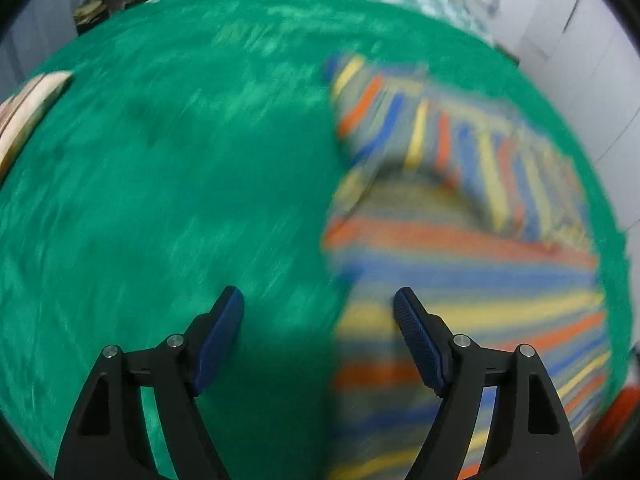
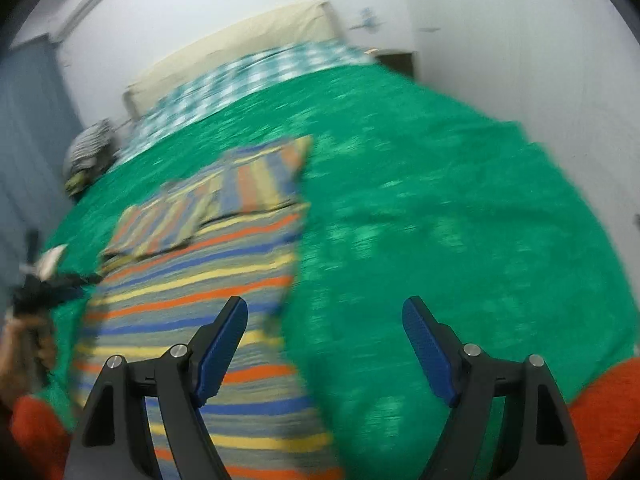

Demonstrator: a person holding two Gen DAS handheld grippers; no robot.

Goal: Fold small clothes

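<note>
Striped garment (image 1: 460, 240) on green blanket (image 1: 180, 180), left tongs (image 1: 319, 308) spread, right tongs (image 2: 325, 316) spread, headboard (image 2: 240, 44) only in right view

The garment (image 1: 460, 248) carries orange, blue, yellow and grey stripes; the blanket (image 1: 180, 184) is green; the sheet (image 2: 256, 76) is teal-and-white checked; fingers (image 2: 222, 344) are blue.

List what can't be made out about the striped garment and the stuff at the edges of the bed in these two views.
- Striped garment: motion blur in both views hides its type, seams and fold edges; its near end is cut off by the frame.
- Pale object at the left edge of the left wrist view: cropped and blurred, unidentifiable.
- Pile of cloth beside the green blanket: too small and smeared in the right wrist view.
- Dark shape: blurred, possibly the other tongs.
</note>
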